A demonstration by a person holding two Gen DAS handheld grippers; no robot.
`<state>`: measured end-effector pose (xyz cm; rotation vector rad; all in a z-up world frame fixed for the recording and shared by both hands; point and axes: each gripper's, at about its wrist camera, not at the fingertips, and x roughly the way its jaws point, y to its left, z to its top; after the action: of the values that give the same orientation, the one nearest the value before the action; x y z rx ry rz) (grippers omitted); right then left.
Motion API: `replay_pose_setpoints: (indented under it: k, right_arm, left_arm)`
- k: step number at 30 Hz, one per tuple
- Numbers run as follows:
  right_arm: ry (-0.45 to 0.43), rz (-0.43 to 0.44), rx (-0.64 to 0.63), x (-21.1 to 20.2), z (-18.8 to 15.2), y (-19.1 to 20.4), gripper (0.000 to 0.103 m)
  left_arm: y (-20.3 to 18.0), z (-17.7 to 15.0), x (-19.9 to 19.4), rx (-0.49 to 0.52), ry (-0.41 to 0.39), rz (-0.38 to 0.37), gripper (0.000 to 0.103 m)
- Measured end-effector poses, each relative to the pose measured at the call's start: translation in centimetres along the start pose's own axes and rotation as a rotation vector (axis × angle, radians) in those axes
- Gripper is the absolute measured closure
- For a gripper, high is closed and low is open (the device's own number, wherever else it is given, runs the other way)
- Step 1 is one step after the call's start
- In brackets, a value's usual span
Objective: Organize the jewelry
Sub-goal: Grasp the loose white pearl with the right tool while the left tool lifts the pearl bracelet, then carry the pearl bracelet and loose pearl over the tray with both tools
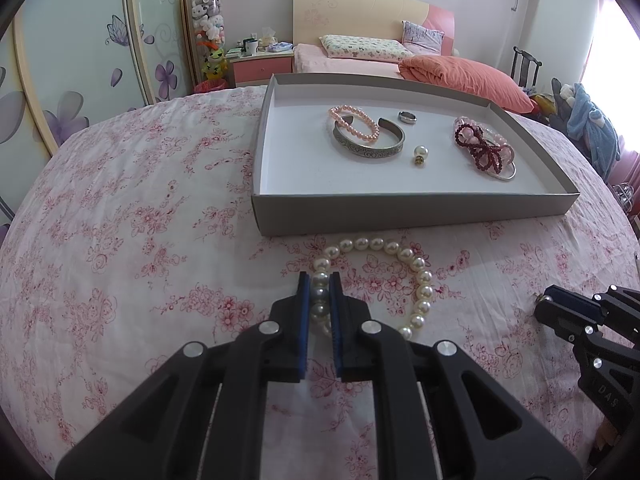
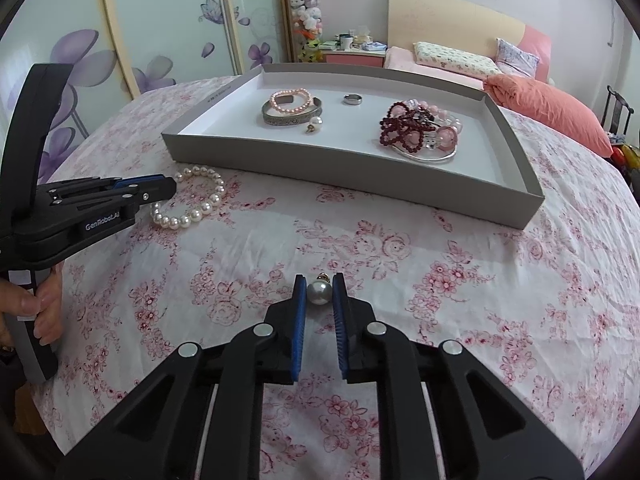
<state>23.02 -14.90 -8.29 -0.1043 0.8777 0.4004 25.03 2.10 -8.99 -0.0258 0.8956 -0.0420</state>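
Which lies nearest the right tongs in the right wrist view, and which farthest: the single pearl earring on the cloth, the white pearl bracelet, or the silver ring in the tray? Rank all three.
1. Pearl earring: between the right tongs.
2. White pearl bracelet: on the cloth, far left.
3. Silver ring: inside the tray, at the back.

Two close wrist views angled down across the floral tablecloth (image 1: 120, 220), both facing the tray (image 2: 352, 168)
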Motion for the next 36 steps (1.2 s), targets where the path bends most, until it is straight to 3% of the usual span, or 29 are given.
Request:
replay_pose_setpoints:
  k: [14,24,36]
  right_arm:
    - [-0.058,-0.041,0.078,-1.6,0.0,-2.2,0.089]
    - [-0.210,-0.047,0.105,-5.0,0.8,-2.5,0.089]
    - [-0.349,-0.045,0.107,-7.7,1.3,-1.9,0.089]
  left_arm:
    - [0.2,0.0,-0.1,-0.026,-0.012,-0.008,0.092]
    - [0.5,-0.1,-4.4,-0.065,-0.135,-0.096,0.093]
    - [-1.5,-0.1,-9.6,-0.045,-0.269,-0.170,0.093]
